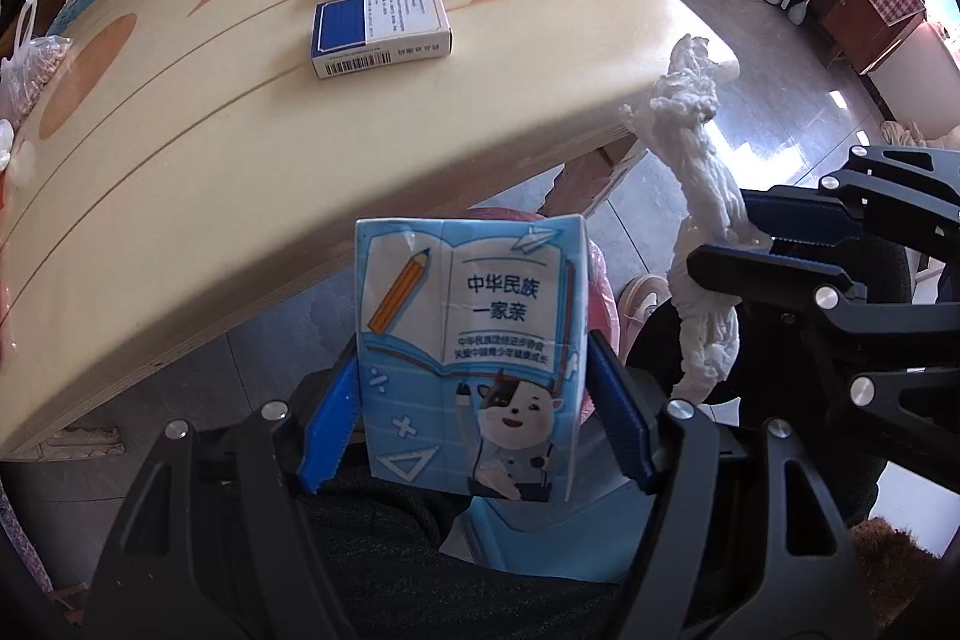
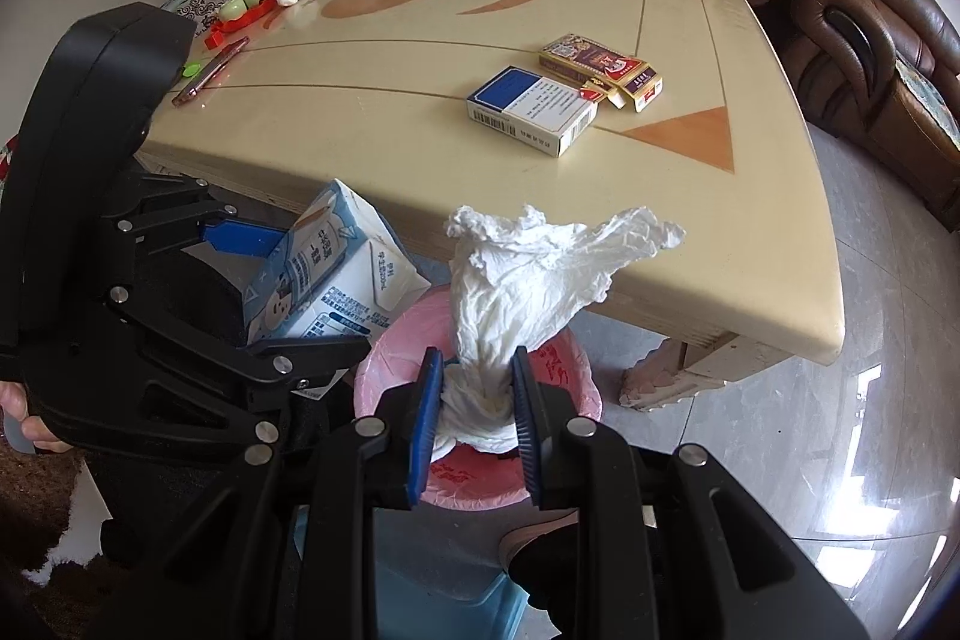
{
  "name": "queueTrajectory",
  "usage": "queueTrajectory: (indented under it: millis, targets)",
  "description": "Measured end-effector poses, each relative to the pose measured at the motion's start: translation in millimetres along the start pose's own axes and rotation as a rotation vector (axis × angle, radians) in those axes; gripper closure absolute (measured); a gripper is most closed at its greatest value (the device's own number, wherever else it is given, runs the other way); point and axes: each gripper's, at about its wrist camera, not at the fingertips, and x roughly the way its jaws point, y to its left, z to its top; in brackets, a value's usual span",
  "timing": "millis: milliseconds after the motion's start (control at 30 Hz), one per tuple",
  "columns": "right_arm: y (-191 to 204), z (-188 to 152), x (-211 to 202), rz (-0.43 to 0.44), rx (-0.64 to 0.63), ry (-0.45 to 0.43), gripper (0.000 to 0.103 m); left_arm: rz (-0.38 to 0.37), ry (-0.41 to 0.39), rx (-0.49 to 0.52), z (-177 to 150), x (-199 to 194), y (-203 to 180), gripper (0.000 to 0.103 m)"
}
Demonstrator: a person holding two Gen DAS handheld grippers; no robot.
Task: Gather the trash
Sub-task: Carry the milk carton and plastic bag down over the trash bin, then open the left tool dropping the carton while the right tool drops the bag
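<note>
Left wrist view: my left gripper (image 1: 474,400) has its blue pads pressed on both sides of a light blue milk carton (image 1: 471,358), held upright just off the near edge of the cream table (image 1: 180,148). A sliver of the pink-lined bin (image 1: 600,280) shows behind the carton, so I judge I am close to above it. At the right, my right gripper (image 1: 762,250) pinches a twisted white tissue (image 1: 690,148).

Right wrist view: the narrow-set jaws squeeze the tissue wad at its lower end, directly over the bin's pink mouth. The carton hangs left of the bin rim, tilted. To drop well, I want the carton centred over the opening before I let go, and the tissue released first since it already lines up. Two cigarette packs, the blue-white pack (image 2: 531,109) and the maroon pack (image 2: 603,70), wait on the table.
</note>
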Motion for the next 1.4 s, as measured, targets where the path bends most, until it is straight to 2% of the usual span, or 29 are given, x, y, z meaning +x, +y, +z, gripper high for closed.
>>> queueTrajectory:
  millis: [267,467,600,733,900,1267,1367,1400]
  targets:
    - [-7.7,-22.0,43.2,-0.006,0.03,0.049,0.079,-0.043,0.061,-0.042,-14.3,50.3,8.6,0.034]
    - [-18.0,-38.3,80.5,-0.019,0.063,0.094,0.079,-0.107,0.122,-0.09,-23.5,93.9,17.0,0.034]
    - [-25.1,-44.5,106.5,-0.011,0.079,0.133,0.079,-0.153,0.187,-0.147,-28.1,124.9,22.7,0.034]
    - [-36.2,-46.4,134.6,0.009,0.103,0.181,0.079,-0.173,0.262,-0.157,-30.0,152.9,24.8,0.034]
    - [-44.0,-45.3,167.5,0.016,0.103,0.229,0.079,-0.199,0.316,-0.213,-29.6,182.0,34.1,0.034]
    - [-52.2,-57.5,233.0,0.096,0.148,0.371,0.079,-0.2,0.437,-0.257,-37.6,232.0,41.7,0.034]
    - [-50.5,-60.6,239.5,0.099,0.154,0.383,0.078,-0.208,0.456,-0.269,-38.6,240.8,44.0,0.034]
    - [-50.5,-60.3,240.9,0.097,0.153,0.384,0.075,-0.211,0.463,-0.271,-38.4,242.7,44.8,0.034]
